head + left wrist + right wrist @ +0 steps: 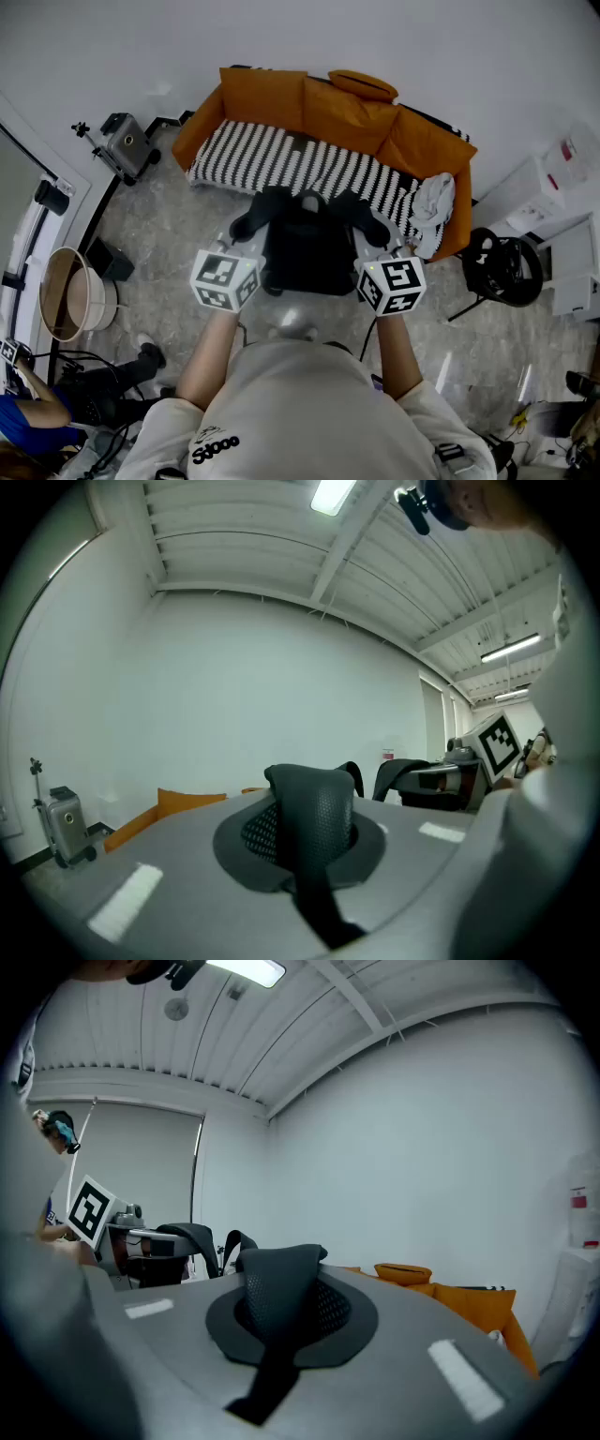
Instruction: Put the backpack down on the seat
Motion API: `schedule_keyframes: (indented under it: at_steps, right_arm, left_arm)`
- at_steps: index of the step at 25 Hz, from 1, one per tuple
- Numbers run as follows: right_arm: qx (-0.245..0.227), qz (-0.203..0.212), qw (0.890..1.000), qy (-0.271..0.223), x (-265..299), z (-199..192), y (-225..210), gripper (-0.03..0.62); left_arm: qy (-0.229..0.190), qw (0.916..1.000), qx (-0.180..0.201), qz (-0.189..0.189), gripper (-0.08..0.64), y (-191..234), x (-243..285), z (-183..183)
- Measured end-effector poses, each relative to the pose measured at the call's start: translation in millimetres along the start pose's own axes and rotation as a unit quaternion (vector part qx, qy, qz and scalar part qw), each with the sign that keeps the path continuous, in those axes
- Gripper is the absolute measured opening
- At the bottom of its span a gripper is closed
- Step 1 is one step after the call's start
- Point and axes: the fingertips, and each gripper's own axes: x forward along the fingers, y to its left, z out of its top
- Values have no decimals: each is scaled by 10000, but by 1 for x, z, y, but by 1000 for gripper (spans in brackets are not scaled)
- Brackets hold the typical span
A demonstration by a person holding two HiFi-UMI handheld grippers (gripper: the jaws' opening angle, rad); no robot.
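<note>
A black backpack (305, 251) hangs in front of me, over the floor just short of the sofa's striped seat (300, 159). My left gripper (242, 242) is shut on its left shoulder strap (309, 822), which runs up between the jaws in the left gripper view. My right gripper (377, 246) is shut on the right shoulder strap (279, 1302) in the same way. The two marker cubes sit either side of the bag at about the same height. The orange sofa back (347, 117) with its cushions stands behind the seat.
A white cloth (433, 208) lies at the seat's right end. A black wheeled frame (506, 267) and white boxes (562, 183) stand to the right. A grey case on a stand (129, 145), a round basket (67, 292) and a seated person in blue (28, 412) are at the left.
</note>
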Motion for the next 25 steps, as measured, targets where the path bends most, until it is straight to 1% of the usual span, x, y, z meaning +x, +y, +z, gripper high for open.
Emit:
schedule_keyframes:
  at_steps: [4,7,12,18,21,25]
  right_arm:
    - [-31,175,9998,-58,2,1,-10,2]
    - [55,170,9997,-139,-2,0,-22,2]
    - [24,368,9991,-194,-4,0,-21,2]
    - [104,473,9988,-73,-5,-7,-32,2]
    - [87,510,9987,22,-4,-13,-37,2]
    - [42,500,9987,63,1,-16,-44,2]
  left_arm:
    - [-22,9999,76,110,8,-5,7,1]
    - [-8,9998,133,113,8,-16,13,2]
    - [-5,9995,122,289,8,-19,7,2]
    - [21,9993,76,356,8,-26,15,-3]
    - [42,9992,-24,395,8,-26,20,-9]
    - [52,9992,-68,380,8,-25,29,-16]
